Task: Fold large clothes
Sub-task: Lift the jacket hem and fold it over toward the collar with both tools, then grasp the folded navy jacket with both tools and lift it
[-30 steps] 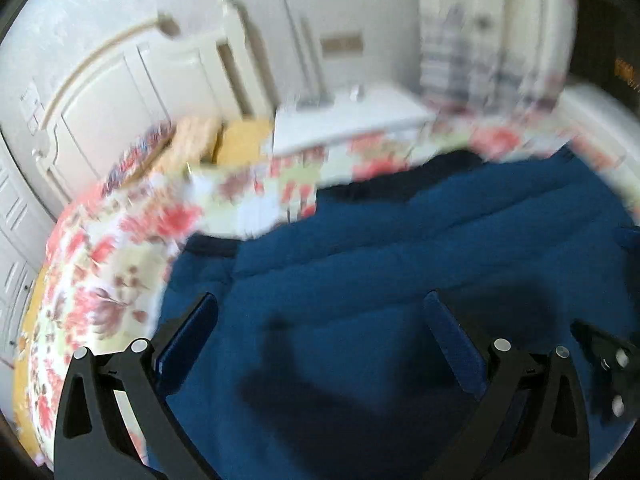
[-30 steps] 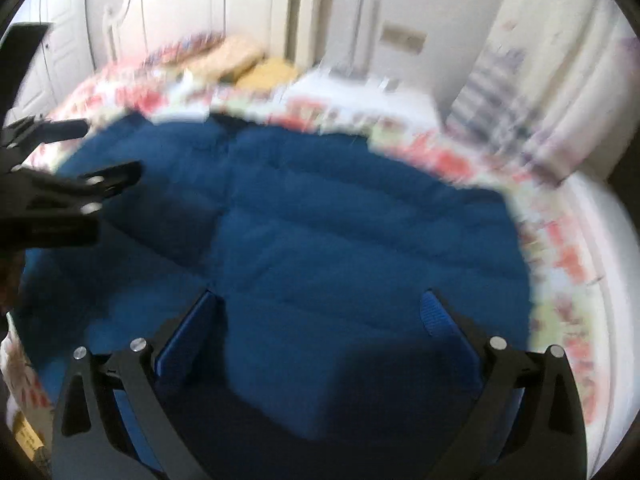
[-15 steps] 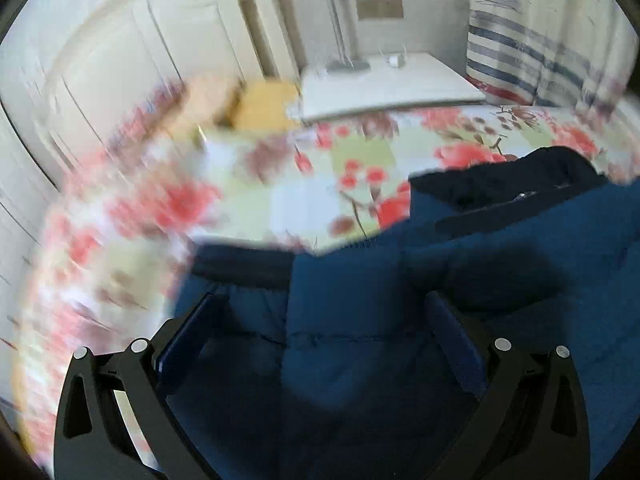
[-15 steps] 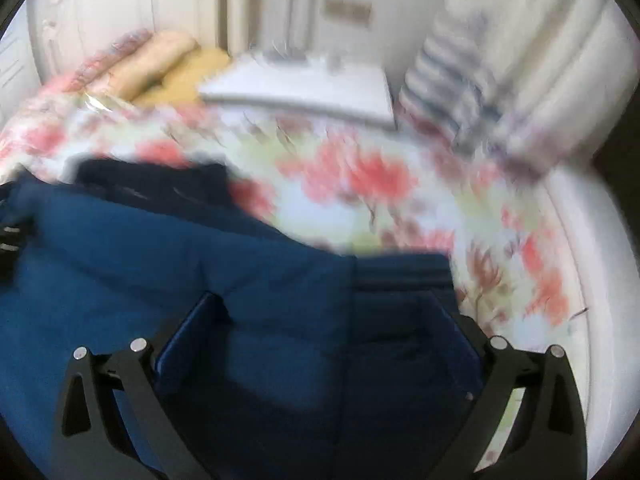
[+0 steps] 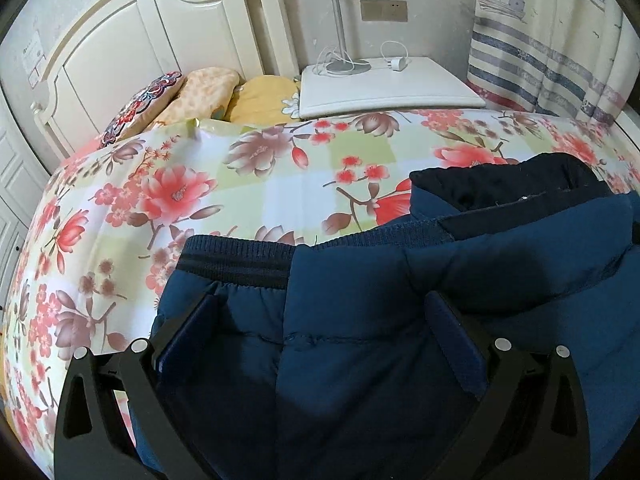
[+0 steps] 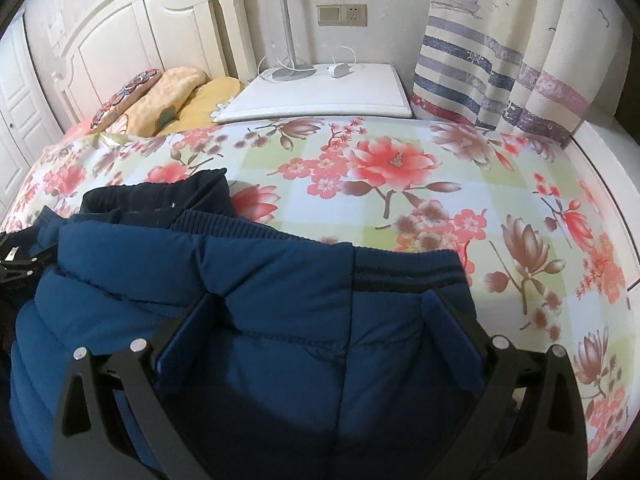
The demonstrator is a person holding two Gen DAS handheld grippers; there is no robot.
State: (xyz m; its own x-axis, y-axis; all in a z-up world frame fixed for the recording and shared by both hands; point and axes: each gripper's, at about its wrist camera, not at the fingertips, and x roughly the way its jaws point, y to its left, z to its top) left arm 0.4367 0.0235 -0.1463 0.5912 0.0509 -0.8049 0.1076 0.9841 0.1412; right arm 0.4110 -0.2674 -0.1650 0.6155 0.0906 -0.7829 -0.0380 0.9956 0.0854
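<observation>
A dark blue padded jacket (image 5: 360,320) lies on the floral bedspread (image 5: 260,184). Its ribbed striped band (image 5: 236,256) faces the headboard, and a darker collar (image 5: 500,184) sticks out beyond it to the right. My left gripper (image 5: 320,320) hangs open over the jacket's left end, one finger on each side of a seam. In the right wrist view the same jacket (image 6: 260,320) fills the lower left, its ribbed band (image 6: 408,270) ending at the right corner. My right gripper (image 6: 320,320) is open above that corner. Part of the left gripper (image 6: 16,268) shows at the left edge.
Pillows (image 5: 200,92) lie against the white headboard (image 5: 132,36). A white bedside table (image 5: 380,84) carries a lamp base and a charger cable. A striped curtain (image 6: 500,64) hangs at the right. Bare bedspread (image 6: 400,168) stretches beyond the jacket.
Both grippers have swung from over the jacket's middle to its far edge, the left towards the left end and the right towards the right end. Both stayed open. The blur has gone.
</observation>
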